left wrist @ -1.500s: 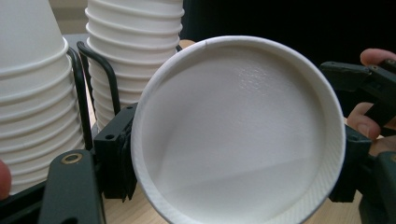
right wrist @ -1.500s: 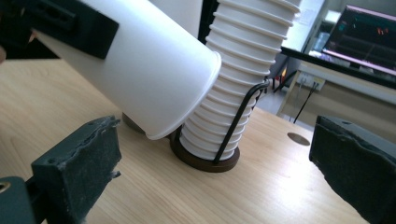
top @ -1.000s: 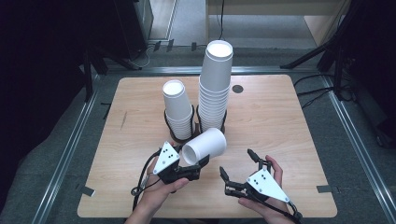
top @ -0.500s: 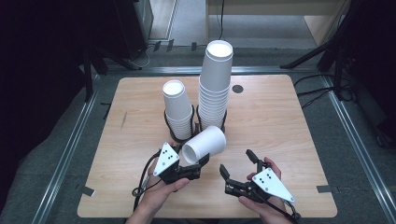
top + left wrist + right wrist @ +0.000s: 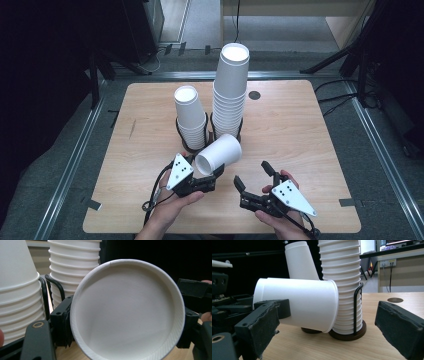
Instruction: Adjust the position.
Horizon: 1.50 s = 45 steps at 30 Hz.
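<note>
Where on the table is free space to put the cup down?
Bare wood lies right of the tall stack, around the round hole, and left of the short stack. The front middle is crowded: both hand-held grippers and the cup.

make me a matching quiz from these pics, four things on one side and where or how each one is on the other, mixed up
Things:
1. loose cup
2. tall stack
3. short stack
4. right gripper

States:
A. open, holding nothing
B. lying sideways, gripped at its base by the left gripper
C. upright in a black wire holder, left of the other stack in the high view
D. upright in a black wire holder, nearest the dark round hole in the table

Pairs: 1-B, 2-D, 3-C, 4-A
</note>
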{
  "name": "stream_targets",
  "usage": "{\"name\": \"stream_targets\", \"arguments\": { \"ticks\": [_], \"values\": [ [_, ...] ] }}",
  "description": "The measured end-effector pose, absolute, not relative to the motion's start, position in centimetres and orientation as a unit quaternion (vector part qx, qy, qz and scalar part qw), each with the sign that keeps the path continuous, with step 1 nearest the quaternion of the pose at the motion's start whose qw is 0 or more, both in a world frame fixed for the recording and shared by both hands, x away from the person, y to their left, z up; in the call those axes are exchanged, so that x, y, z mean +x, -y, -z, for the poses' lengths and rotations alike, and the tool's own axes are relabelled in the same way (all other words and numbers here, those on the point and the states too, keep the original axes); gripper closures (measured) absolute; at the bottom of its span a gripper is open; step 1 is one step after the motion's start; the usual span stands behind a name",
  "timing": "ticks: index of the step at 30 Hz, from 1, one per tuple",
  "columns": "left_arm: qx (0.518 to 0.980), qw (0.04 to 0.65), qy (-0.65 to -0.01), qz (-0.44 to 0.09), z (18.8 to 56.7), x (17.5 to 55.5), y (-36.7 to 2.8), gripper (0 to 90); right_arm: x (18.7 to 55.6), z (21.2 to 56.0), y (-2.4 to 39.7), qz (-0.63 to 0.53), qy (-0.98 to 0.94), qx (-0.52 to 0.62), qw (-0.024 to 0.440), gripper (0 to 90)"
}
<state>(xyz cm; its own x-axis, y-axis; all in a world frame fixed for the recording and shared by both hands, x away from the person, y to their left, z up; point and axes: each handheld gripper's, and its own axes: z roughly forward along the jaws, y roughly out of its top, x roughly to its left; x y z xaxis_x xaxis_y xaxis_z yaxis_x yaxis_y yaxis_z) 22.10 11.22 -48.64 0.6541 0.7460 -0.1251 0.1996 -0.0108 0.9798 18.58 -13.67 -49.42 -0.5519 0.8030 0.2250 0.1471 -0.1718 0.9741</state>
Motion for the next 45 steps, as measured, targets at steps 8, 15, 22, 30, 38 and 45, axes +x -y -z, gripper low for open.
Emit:
{"name": "stream_targets", "arguments": {
  "ticks": [8,15,22,30,38,45],
  "values": [
    [0.681,0.608,-0.341,-0.224,48.9,22.0,-10.9,22.7,18.5,49.3,13.6,-0.657,-0.574,0.440,0.210,9.5],
    [0.681,0.602,-0.343,-0.235,49.1,21.9,-10.9,22.7,18.7,49.5,13.4,-0.664,-0.536,0.506,0.127,1.1],
    [0.677,0.606,-0.337,-0.248,49.4,21.8,-10.7,22.7,18.5,49.2,12.9,-0.681,-0.478,0.554,0.040,0.0],
    [0.671,0.610,-0.333,-0.260,49.7,21.7,-10.6,22.7,18.8,49.3,12.6,-0.677,-0.405,0.614,-0.041,0.0],
    [0.668,0.613,-0.332,-0.261,49.9,21.7,-10.5,22.6,19.2,48.9,12.6,-0.681,-0.321,0.647,-0.119,0.7],
    [0.669,0.615,-0.324,-0.262,49.9,21.5,-10.3,22.6,19.6,48.6,12.7,-0.683,-0.258,0.667,-0.154,0.6]
  ]
}}
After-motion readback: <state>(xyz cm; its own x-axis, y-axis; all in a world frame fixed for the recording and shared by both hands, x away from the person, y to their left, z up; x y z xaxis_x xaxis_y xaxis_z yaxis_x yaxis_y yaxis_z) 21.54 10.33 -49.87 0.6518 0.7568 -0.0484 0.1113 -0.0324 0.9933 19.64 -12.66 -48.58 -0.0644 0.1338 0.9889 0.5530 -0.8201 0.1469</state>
